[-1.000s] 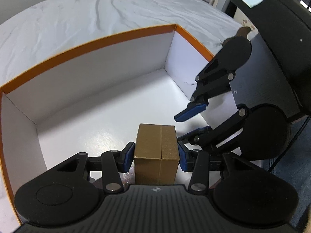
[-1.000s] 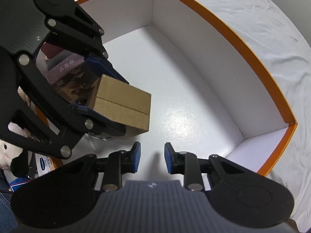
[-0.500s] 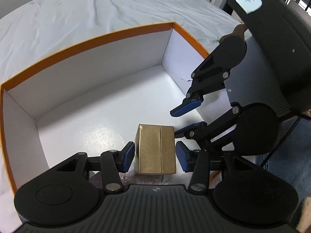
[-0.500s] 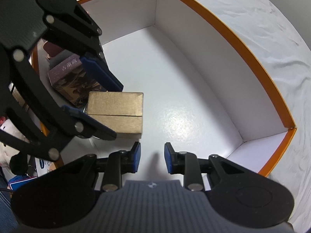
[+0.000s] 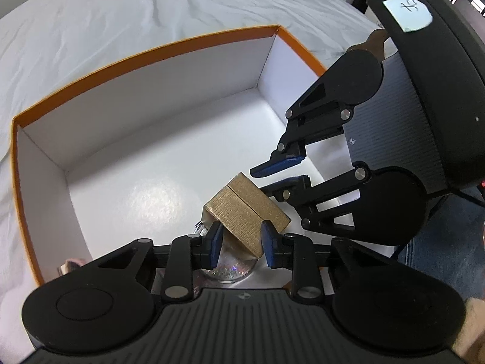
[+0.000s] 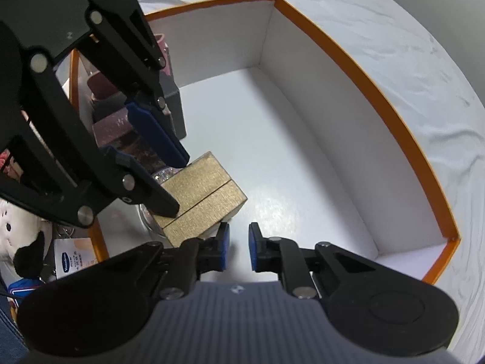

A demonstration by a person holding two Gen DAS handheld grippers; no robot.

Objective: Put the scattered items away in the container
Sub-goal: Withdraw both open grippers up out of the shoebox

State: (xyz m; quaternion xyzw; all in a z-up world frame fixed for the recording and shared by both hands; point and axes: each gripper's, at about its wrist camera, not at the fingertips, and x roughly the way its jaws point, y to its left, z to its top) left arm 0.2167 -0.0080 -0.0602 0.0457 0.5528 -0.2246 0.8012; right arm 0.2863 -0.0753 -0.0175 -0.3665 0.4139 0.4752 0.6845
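A white container with an orange rim (image 5: 151, 51) (image 6: 379, 97) lies open on a white sheet. Inside it, the gold box (image 5: 242, 209) (image 6: 200, 191) lies askew, propped on a round glass piece (image 5: 230, 268) (image 6: 145, 215). My left gripper (image 5: 242, 244) (image 6: 177, 185) hovers just above the box. Its jaws are closing; the box's near corner shows between them, and the pads do not press on it. My right gripper (image 6: 239, 247) (image 5: 260, 181) hangs beside the box inside the container. Its jaws are closing to a narrow gap with nothing in it.
A dark box (image 6: 172, 100) and a maroon one (image 6: 115, 124) stand at the container's left end. Outside that end lie a white plush toy (image 6: 18, 227) and a packet with a blue logo (image 6: 72, 257). The container's white floor (image 6: 288, 157) stretches away to the right.
The left jaws let go of the gold box; it dropped onto the glass piece and turned askew. Both pairs of jaws have since narrowed. The right gripper shifted a little sideways.
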